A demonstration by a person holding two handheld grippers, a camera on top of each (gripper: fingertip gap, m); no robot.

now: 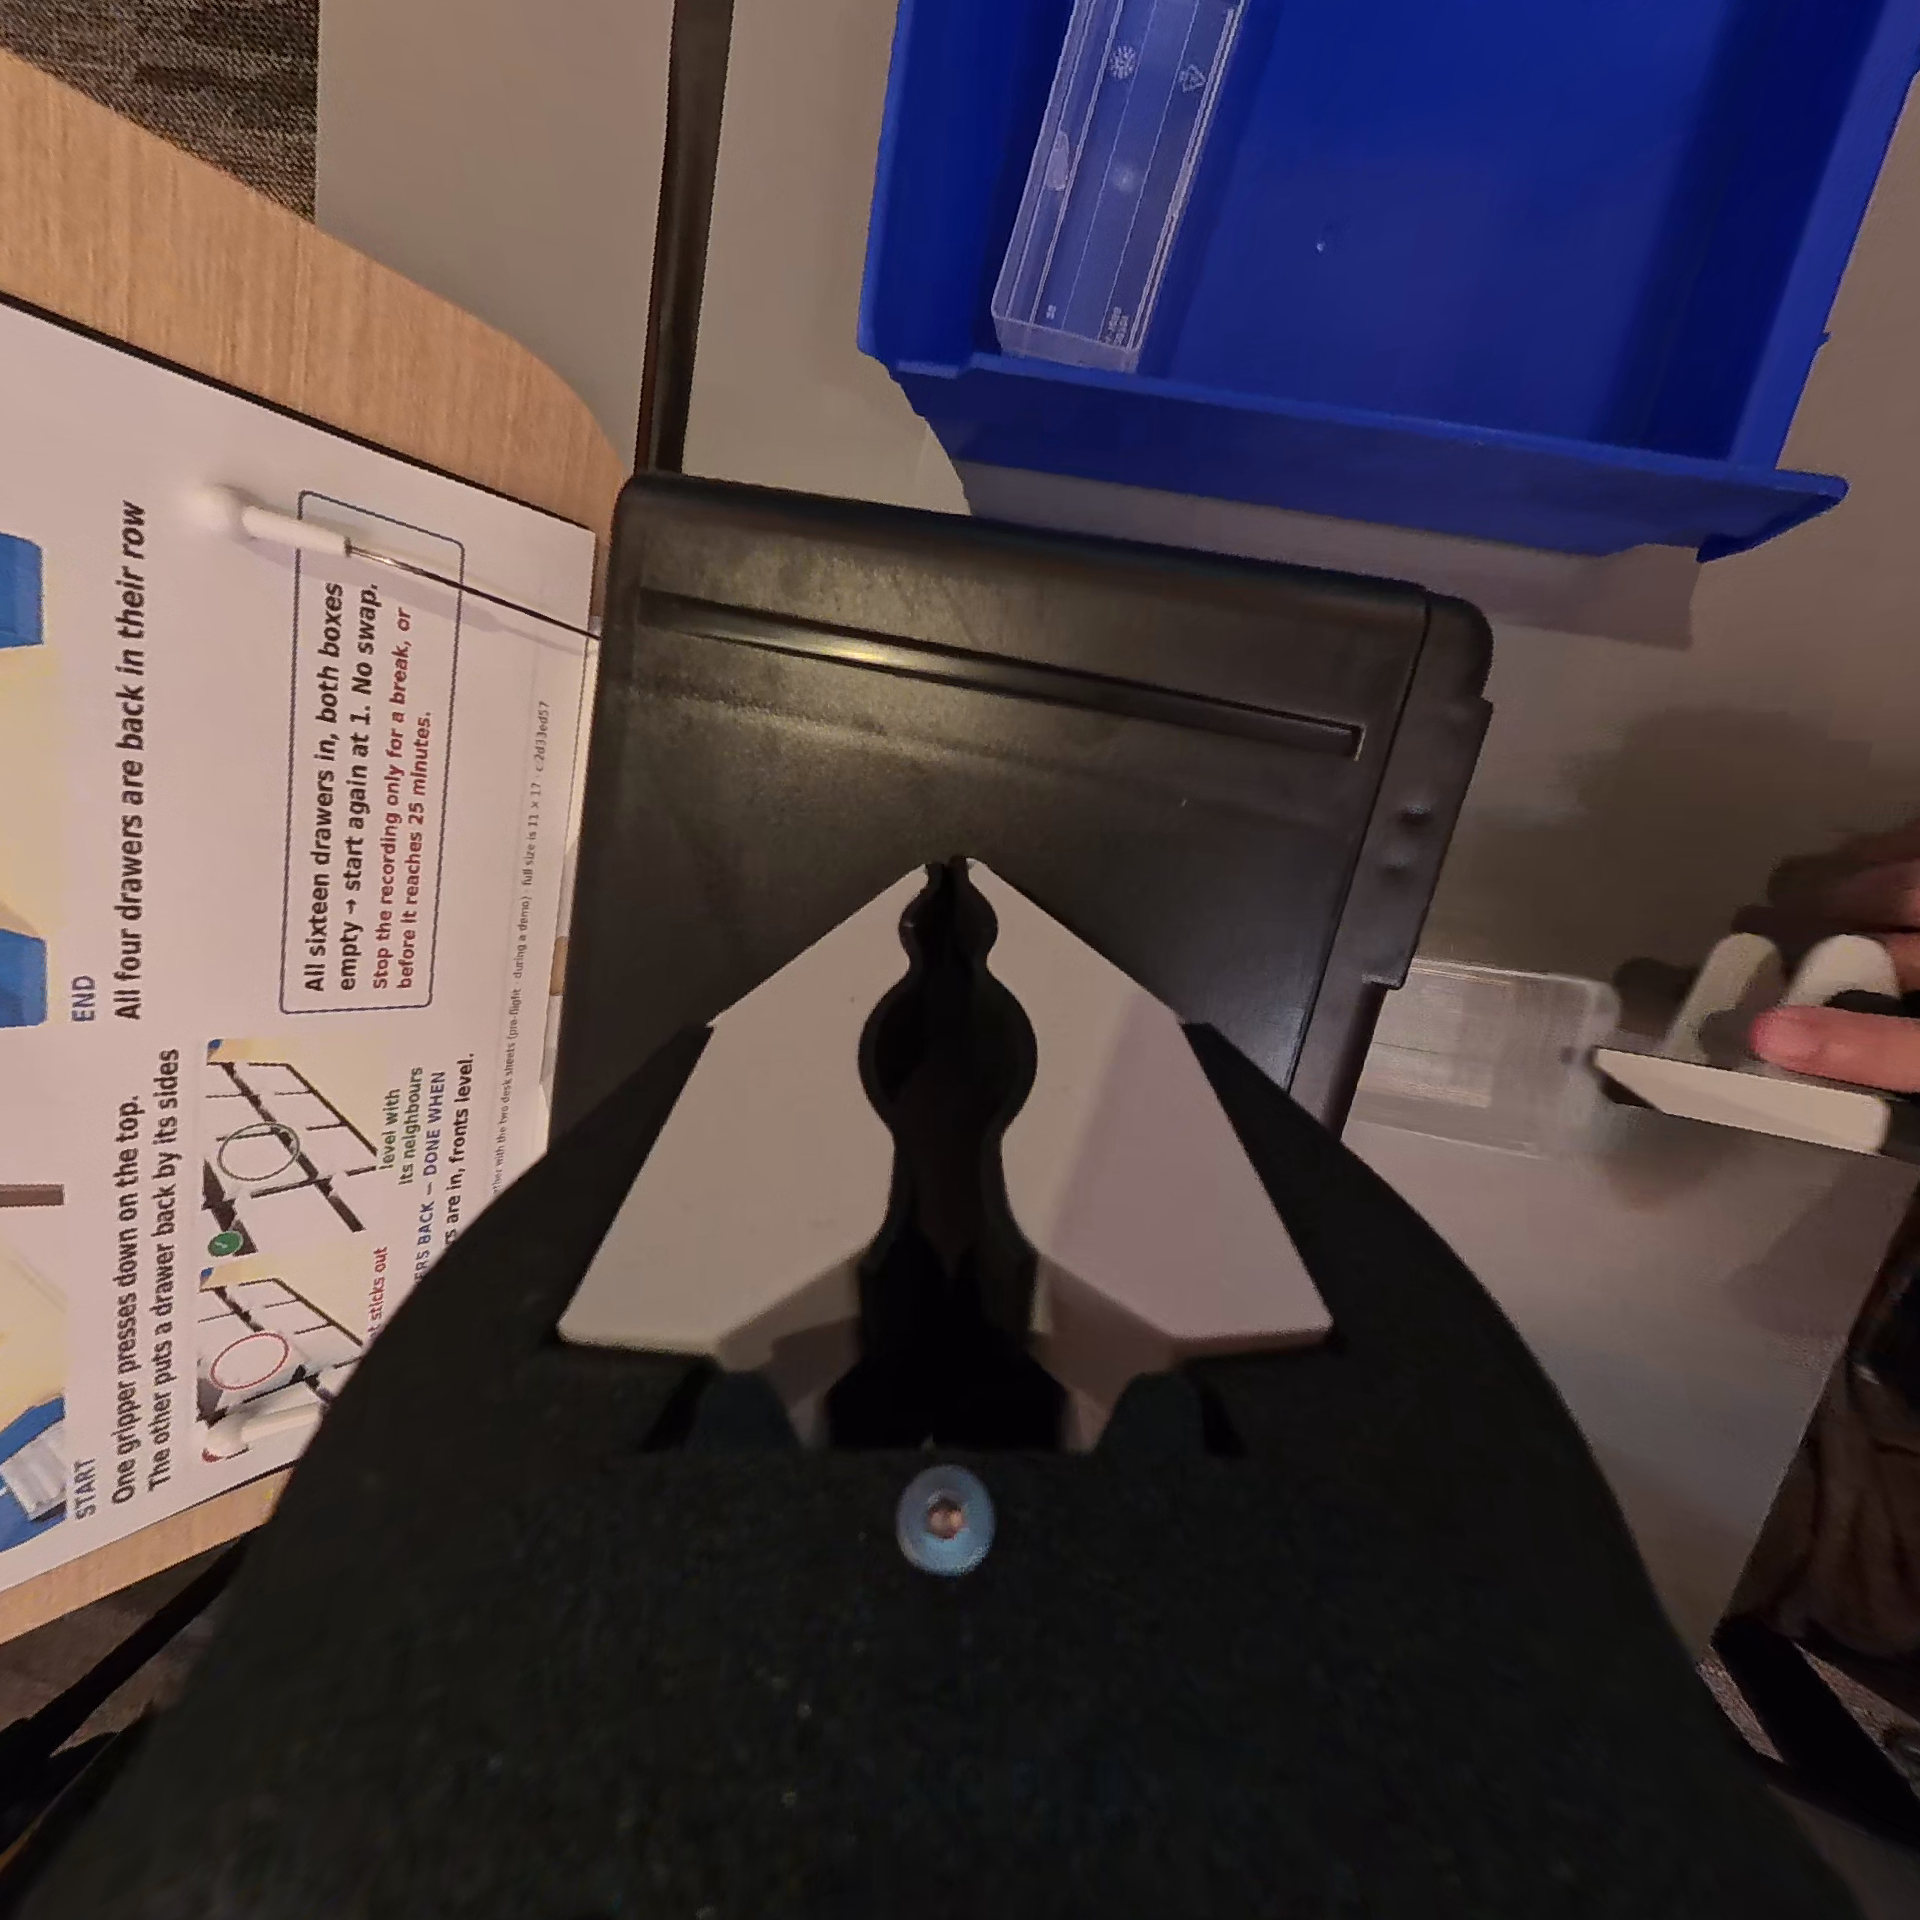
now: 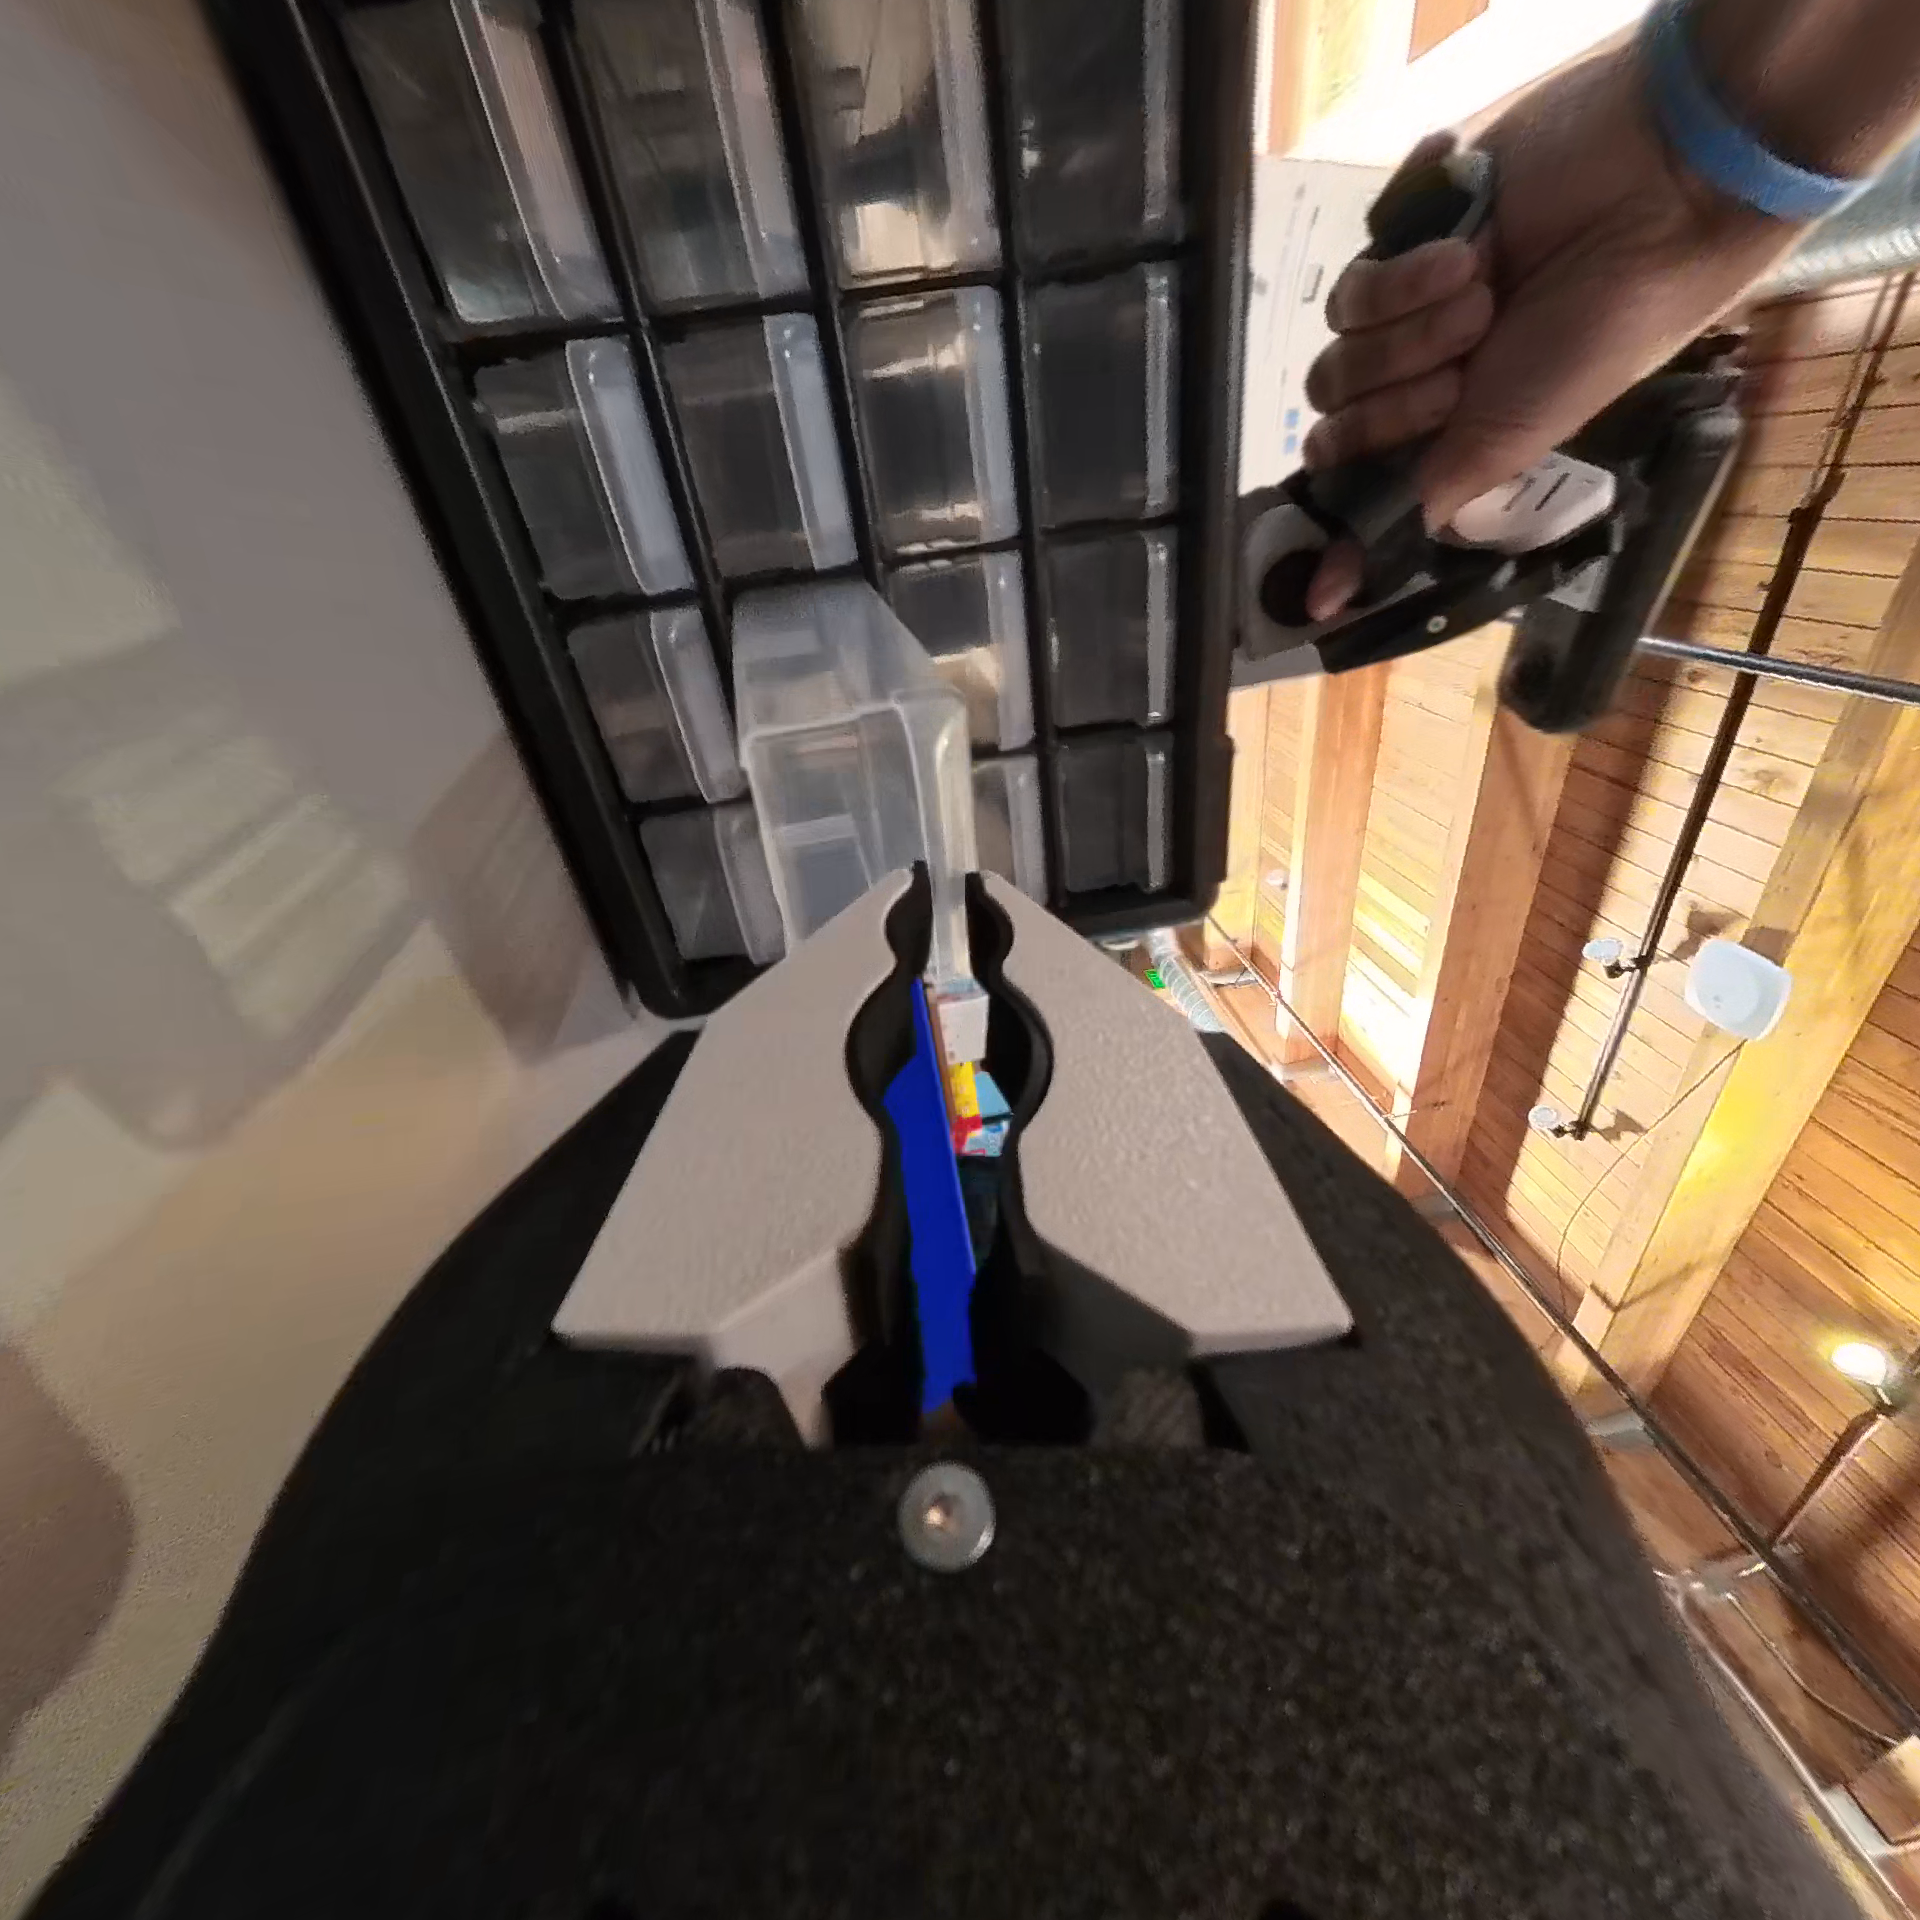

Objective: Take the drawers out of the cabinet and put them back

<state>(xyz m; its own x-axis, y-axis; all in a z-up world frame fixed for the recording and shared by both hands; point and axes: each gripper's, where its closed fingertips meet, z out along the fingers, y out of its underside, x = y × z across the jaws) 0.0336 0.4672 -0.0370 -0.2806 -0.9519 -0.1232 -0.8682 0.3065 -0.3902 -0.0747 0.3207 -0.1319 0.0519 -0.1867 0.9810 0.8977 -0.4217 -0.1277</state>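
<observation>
The black cabinet (image 2: 1205,416) holds rows of clear drawers; in the left wrist view I see its black top (image 1: 1039,748). My right gripper (image 2: 943,883) is shut on the front lip of a clear drawer (image 2: 842,748) that sticks partly out of the cabinet's third row. My left gripper (image 1: 948,864) is shut and empty, tips resting on the cabinet top. It also shows in the right wrist view (image 2: 1288,582), held by a hand against the cabinet's side. One clear drawer (image 1: 1112,187) lies in a blue bin (image 1: 1403,436).
A printed instruction sheet (image 1: 260,831) lies on a wooden table (image 1: 156,291) left of the cabinet. The blue bin stands behind the cabinet. A hand (image 1: 1829,1039) and the right gripper's handle show at the right edge. Wooden ceiling beams (image 2: 1558,935) fill the right wrist view's right side.
</observation>
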